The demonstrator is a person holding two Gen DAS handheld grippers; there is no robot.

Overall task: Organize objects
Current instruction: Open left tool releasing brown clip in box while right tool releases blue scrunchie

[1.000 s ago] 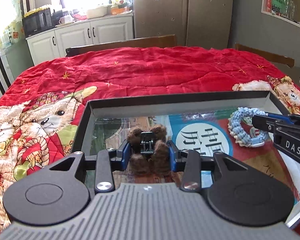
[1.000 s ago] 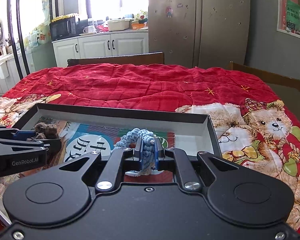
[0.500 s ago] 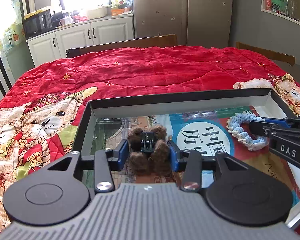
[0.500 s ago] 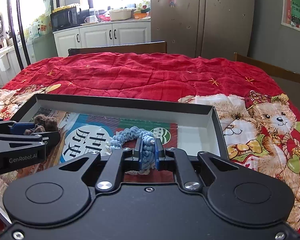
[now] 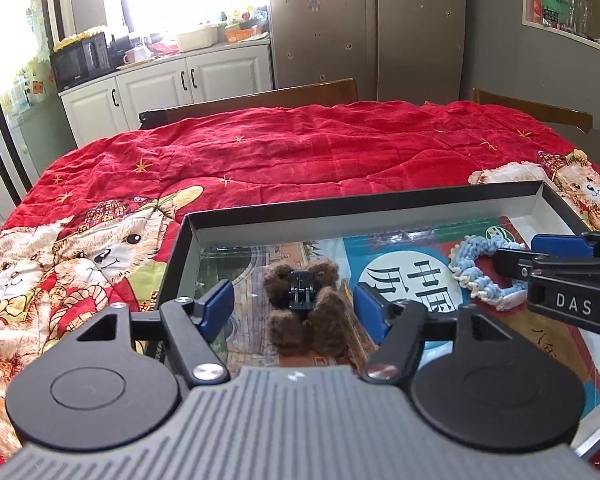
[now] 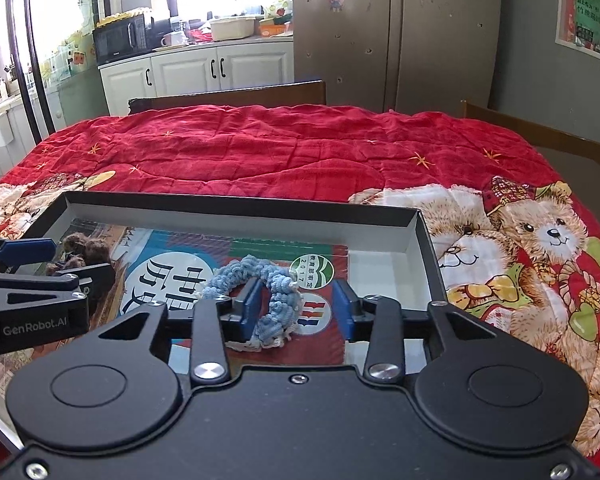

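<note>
Now brown furry clip (image 5: 306,308) lengthwise between opening left gripper (image 5: 294,306), in tray (image 5: 364,206)

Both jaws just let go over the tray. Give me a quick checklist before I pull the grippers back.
1. Left gripper clear of the brown furry hair clip: ok, jaws have just been opening, gaps on both sides.
2. Hair clip lying inside the black tray: ok.
3. Right gripper off the blue braided scrunchie: not ok; its jaws have just opened, but the left pad still sits against the braid.
4. Scrunchie inside the tray: ok, lying on the printed sheet.
5. Grippers apart from each other: ok.
6. Scrunchie snagged on the pad: cannot tell.
</note>
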